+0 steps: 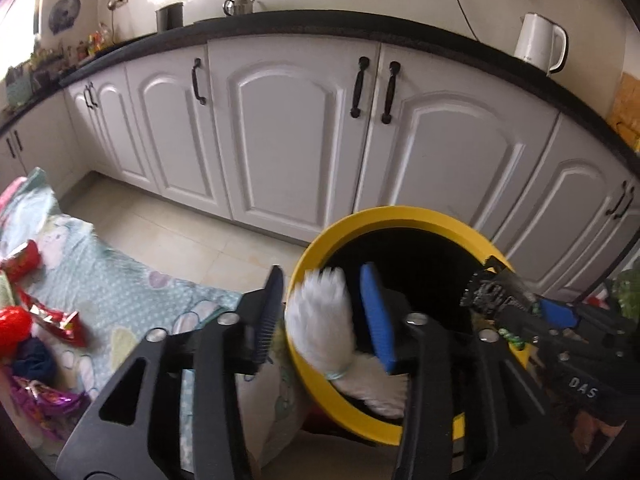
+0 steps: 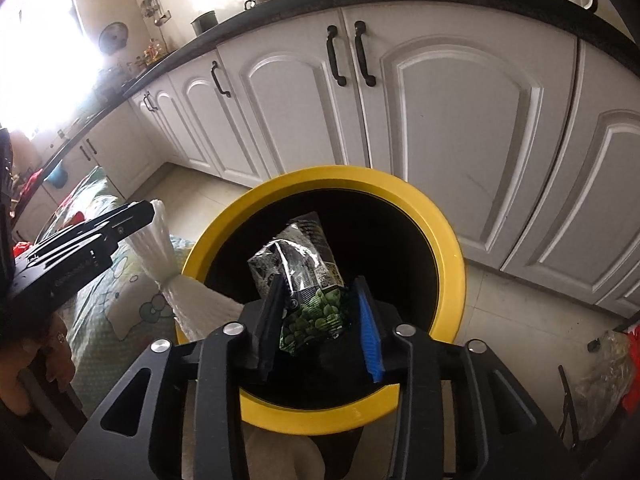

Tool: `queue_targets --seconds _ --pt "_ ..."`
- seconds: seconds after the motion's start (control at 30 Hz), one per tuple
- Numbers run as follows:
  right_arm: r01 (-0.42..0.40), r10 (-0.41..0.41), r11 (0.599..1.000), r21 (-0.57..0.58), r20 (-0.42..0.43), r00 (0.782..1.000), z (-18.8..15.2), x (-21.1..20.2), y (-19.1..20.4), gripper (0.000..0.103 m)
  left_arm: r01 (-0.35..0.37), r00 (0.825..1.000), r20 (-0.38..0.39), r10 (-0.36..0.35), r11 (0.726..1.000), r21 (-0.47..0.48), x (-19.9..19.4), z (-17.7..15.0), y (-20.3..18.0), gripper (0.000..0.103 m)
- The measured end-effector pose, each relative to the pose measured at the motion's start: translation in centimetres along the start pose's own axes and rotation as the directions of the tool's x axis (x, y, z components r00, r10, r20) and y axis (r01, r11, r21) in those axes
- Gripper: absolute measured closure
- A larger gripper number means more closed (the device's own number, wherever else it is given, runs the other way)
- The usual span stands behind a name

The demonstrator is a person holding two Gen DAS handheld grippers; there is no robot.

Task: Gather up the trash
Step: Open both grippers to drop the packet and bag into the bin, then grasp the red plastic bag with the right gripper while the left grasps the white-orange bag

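A yellow-rimmed bin (image 1: 308, 256) with a dark inside stands on the floor in front of white cabinets. My left gripper (image 1: 320, 312) hangs over its near-left rim, jaws apart. A white foam net sleeve (image 1: 324, 320), blurred, lies between the fingers and drapes over the rim; the pads do not press on it. My right gripper (image 2: 320, 316) is over the bin (image 2: 448, 248) mouth, jaws apart, with a green pea snack packet (image 2: 308, 280) loose between its fingers. The right wrist view shows the left gripper (image 2: 132, 216) and the sleeve (image 2: 160, 248) at the left rim.
A table with a patterned cloth (image 1: 120, 292) holds red and purple wrappers (image 1: 60, 324) to the left of the bin. White cabinet doors (image 1: 288, 136) stand close behind it. A white kettle (image 1: 540, 44) sits on the dark counter. More bags (image 2: 608, 380) lie on the floor at right.
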State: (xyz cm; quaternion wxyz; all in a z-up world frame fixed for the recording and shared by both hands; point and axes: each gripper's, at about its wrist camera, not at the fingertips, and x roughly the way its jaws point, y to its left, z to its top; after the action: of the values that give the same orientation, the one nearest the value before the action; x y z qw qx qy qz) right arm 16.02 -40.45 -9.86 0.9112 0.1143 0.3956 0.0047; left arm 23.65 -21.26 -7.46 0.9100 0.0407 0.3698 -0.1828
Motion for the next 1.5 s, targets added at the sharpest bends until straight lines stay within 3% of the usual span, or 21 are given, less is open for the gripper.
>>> queue_targets --seconds 0.2,0.3,0.4,0.53,1.13,1.5 --pt "0.016 -0.016 1.0 0.023 0.02 1.0 0.0 -0.5 -0.4 0.043 0.031 0.999 0.024 -0.031 0.999 -0.037 -1.5 -0.2 0.8 0.045" --pt "0.024 -0.025 0.999 0.024 0.027 0.999 0.0 -0.8 -0.2 0.042 0.025 0.998 0.051 -0.023 0.998 -0.051 -2.7 -0.4 1.3 0.036" --pt "0.019 -0.02 1.0 0.014 0.044 0.999 0.1 -1.2 0.4 0.041 0.007 0.996 0.088 -0.002 0.998 -0.063 -4.3 -0.5 2.0 0.019" --pt "-0.004 0.005 1.0 -0.018 0.083 0.997 0.2 -2.1 1.9 0.035 -0.025 0.99 0.134 0.036 0.996 -0.083 -6.6 -0.6 3.2 0.011" --pt "-0.128 0.168 0.975 -0.18 0.226 0.96 0.0 -6.6 9.8 0.029 -0.168 0.95 0.229 0.214 0.965 -0.202 -15.2 -3.3 9.7 0.011" --pt "-0.232 0.296 0.926 -0.297 0.194 0.935 0.3 -7.1 15.4 0.028 -0.25 0.914 0.253 0.317 0.931 -0.264 -19.6 -5.4 14.1 0.011"
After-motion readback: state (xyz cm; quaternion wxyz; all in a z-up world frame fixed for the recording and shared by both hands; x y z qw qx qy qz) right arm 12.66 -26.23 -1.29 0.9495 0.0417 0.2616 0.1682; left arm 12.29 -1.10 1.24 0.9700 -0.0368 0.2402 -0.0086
